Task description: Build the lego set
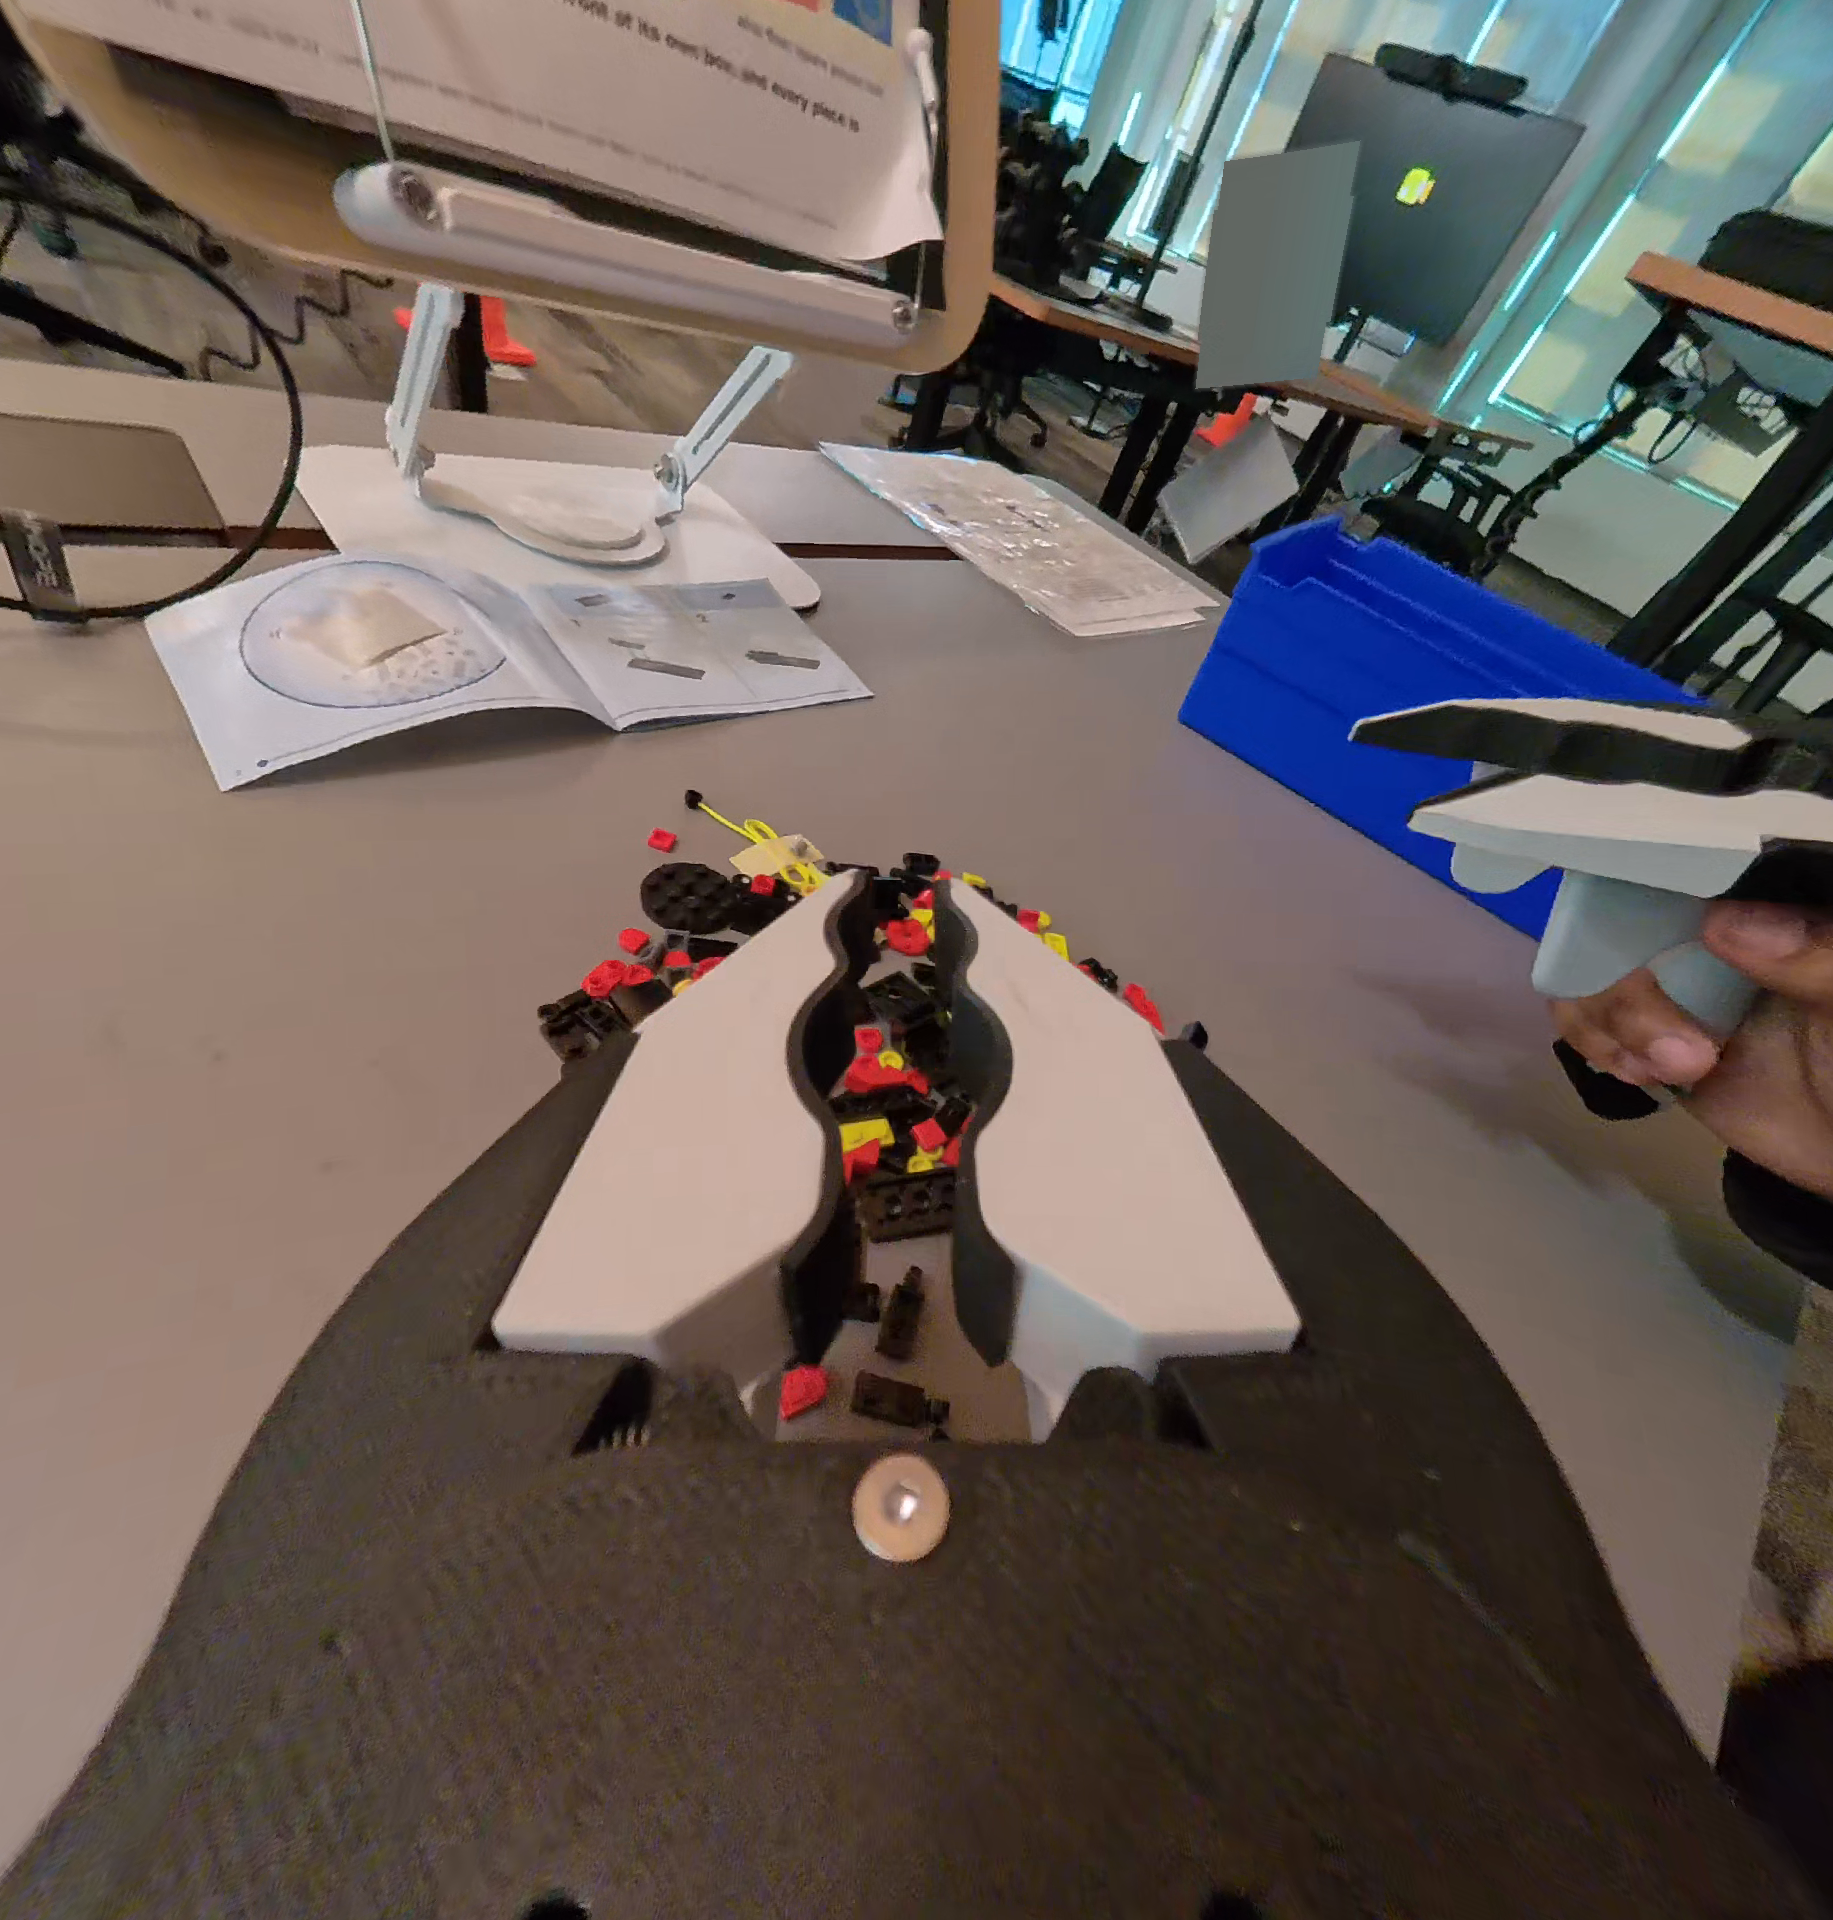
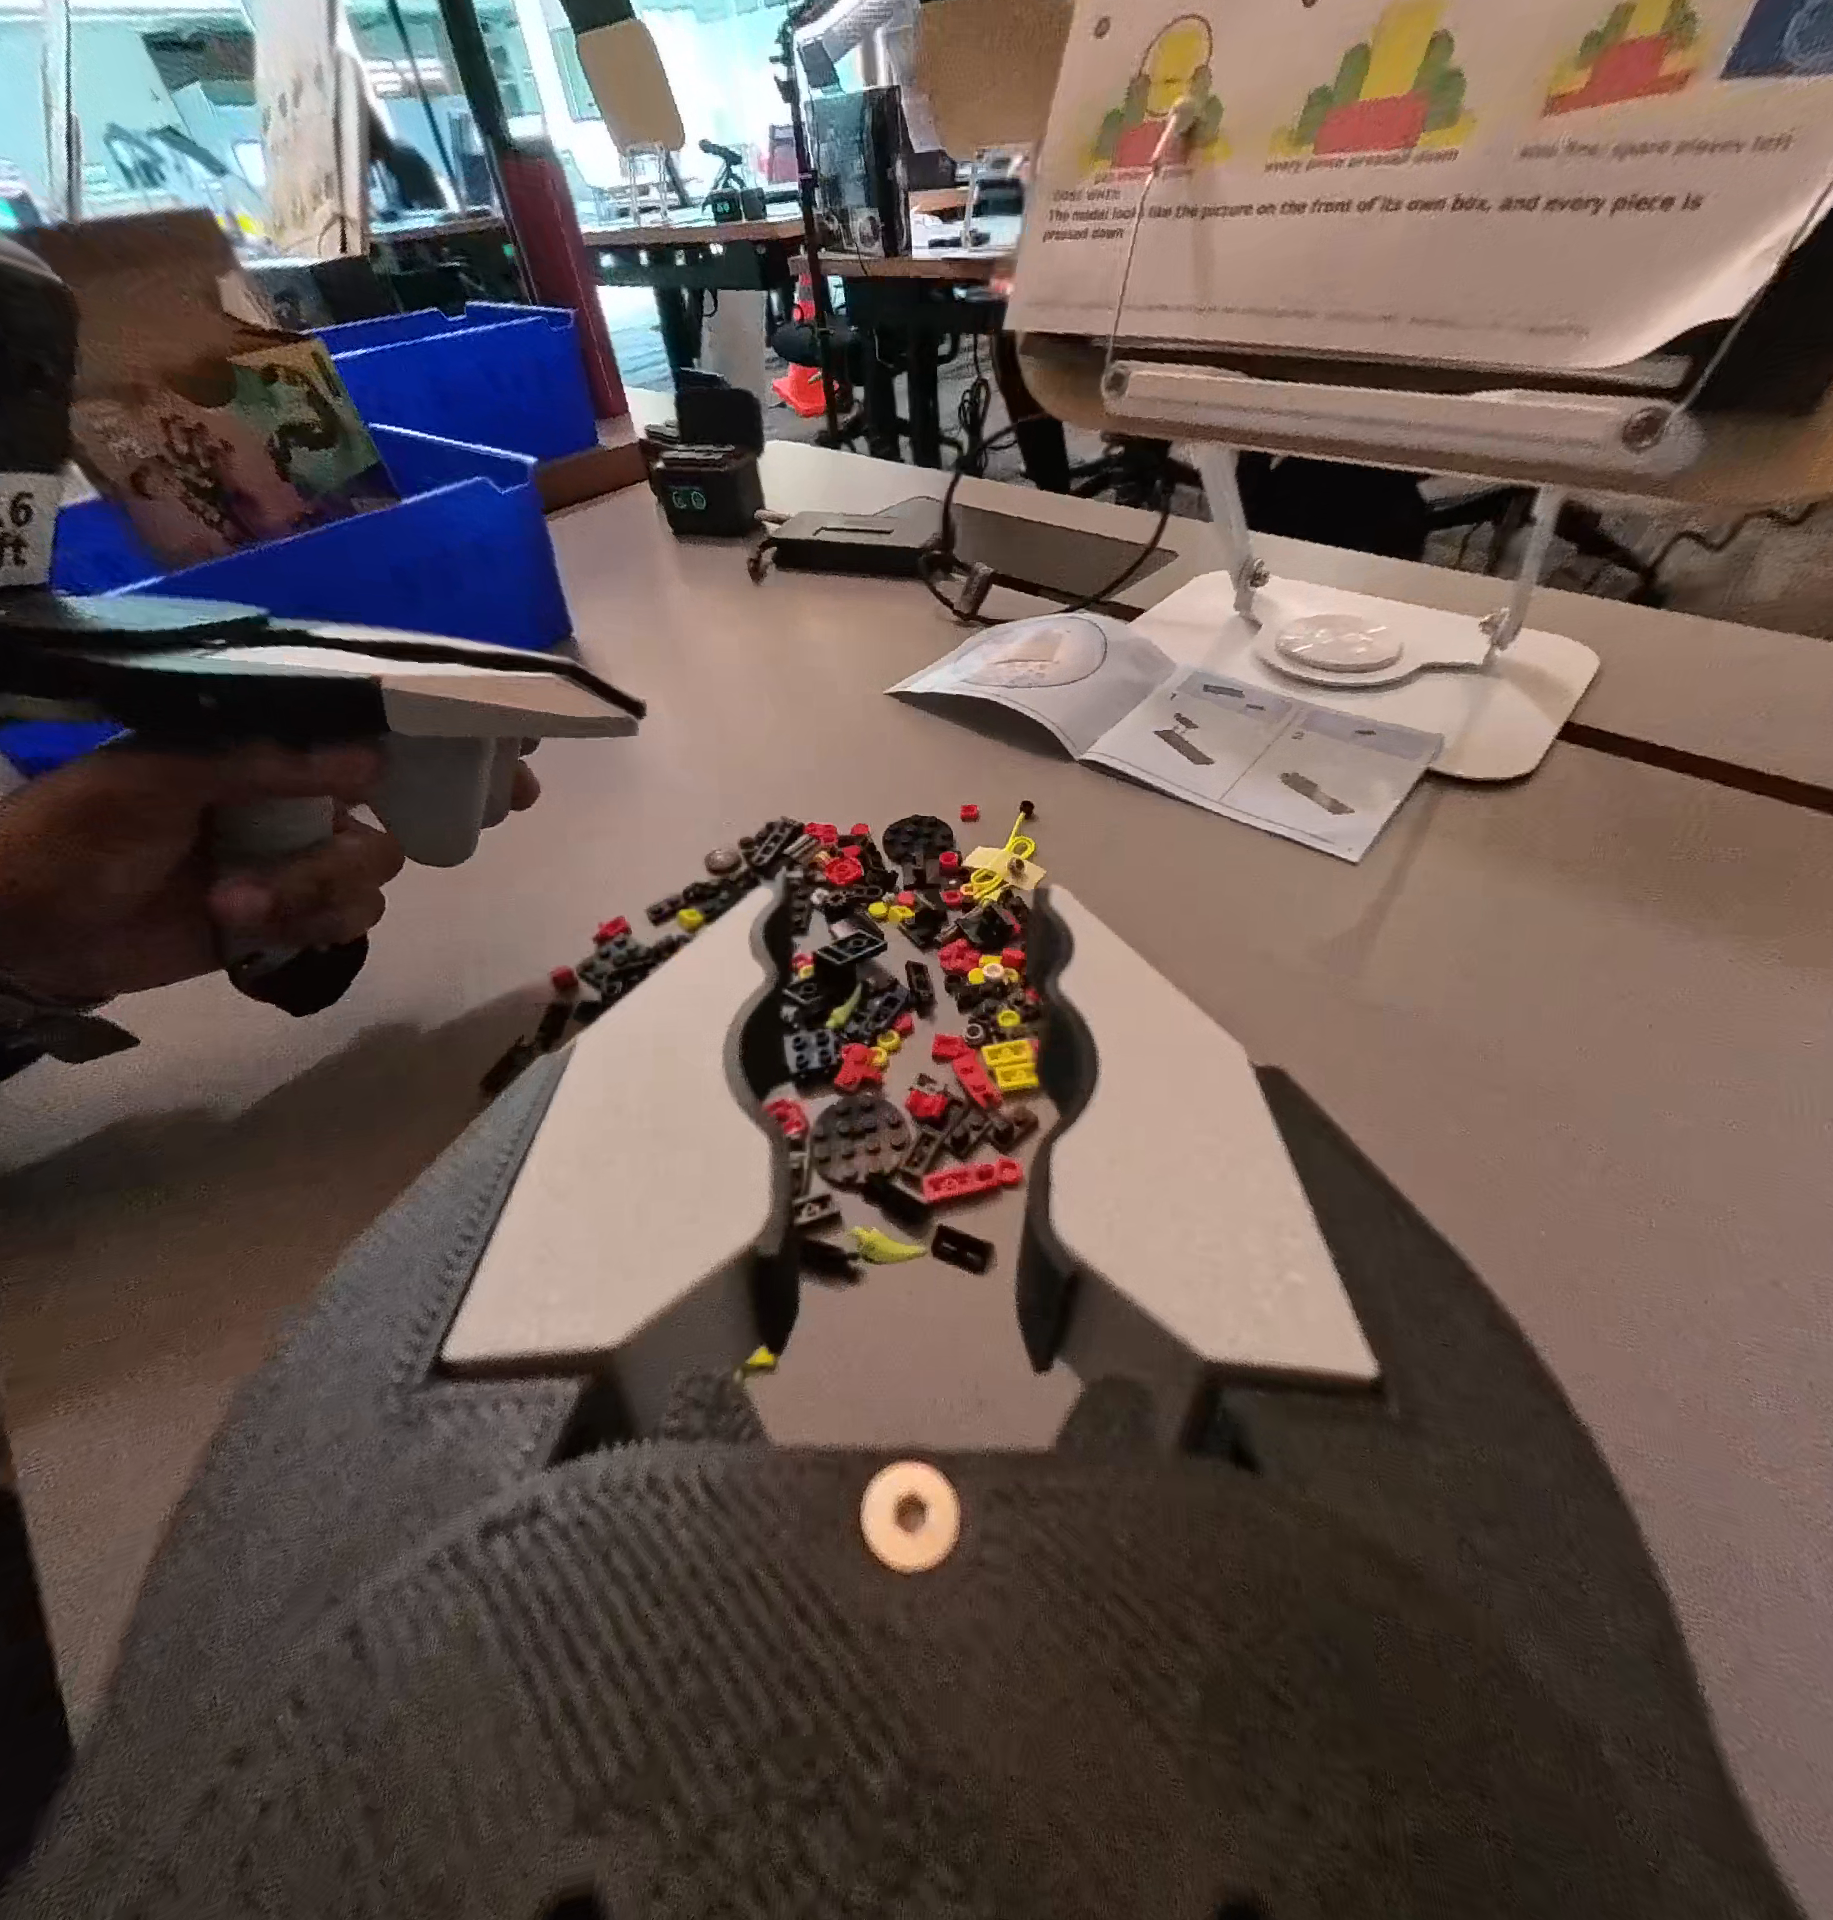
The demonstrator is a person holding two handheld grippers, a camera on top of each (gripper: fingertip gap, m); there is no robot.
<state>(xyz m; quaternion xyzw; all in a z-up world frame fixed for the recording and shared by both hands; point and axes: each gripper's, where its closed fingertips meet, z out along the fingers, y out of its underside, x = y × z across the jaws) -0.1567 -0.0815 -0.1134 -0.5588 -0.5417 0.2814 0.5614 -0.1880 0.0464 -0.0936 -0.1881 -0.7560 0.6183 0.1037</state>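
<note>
Lego pieces (image 2: 896, 1023) — loose black, red, yellow heap on table (image 2: 1411, 1039).

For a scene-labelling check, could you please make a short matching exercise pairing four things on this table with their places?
Things:
1. open paper instruction booklet
2. blue plastic bin
3. pile of small red, black and yellow bricks
4. white metal document stand

Places:
A. under both grippers
B. behind the booklet
C. flat, beyond the bricks
D. at the table's edge

Pairs: 1-C, 2-D, 3-A, 4-B
</note>
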